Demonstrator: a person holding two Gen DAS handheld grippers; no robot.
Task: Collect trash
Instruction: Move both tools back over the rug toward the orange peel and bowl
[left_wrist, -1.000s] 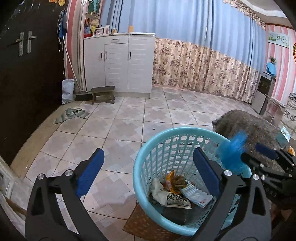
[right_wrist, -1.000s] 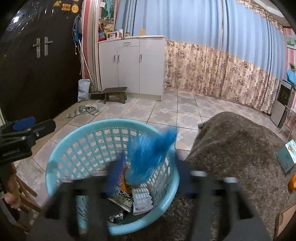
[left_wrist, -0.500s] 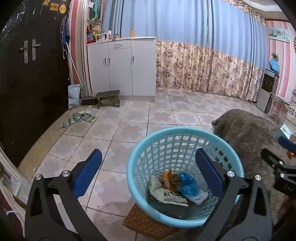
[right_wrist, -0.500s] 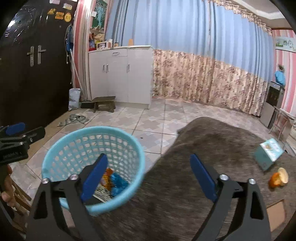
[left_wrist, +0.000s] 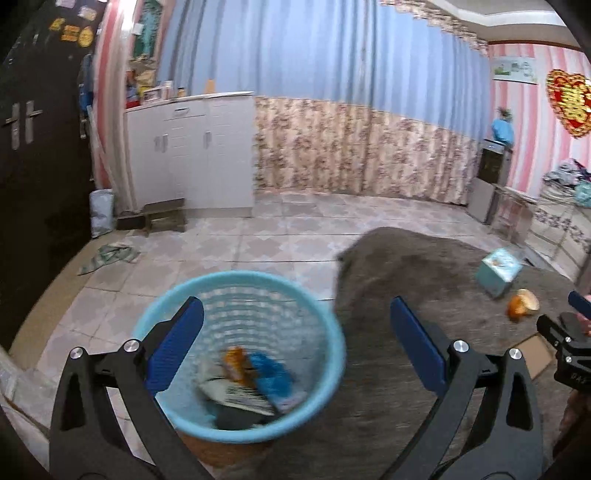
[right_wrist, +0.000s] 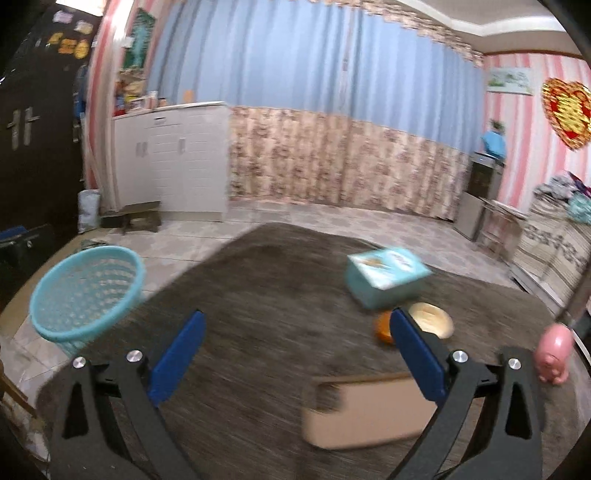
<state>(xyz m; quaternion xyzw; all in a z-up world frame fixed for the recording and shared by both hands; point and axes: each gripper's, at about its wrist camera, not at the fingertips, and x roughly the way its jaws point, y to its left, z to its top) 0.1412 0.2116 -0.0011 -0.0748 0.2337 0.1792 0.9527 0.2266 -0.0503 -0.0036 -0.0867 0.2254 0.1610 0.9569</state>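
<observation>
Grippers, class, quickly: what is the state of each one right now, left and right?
Left gripper: open, holding nothing.
Right gripper: open, holding nothing.

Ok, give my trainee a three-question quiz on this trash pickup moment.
1. True or false: the right gripper holds an item.
2. Where does the teal box sit? A) in the blue basket B) on the grey rug C) on the white cabinet
3. Which item lies nearest the right gripper's fingers?

Key: 1 false, both grippers are open and empty. 2 B. 3 the tan cardboard piece.
</observation>
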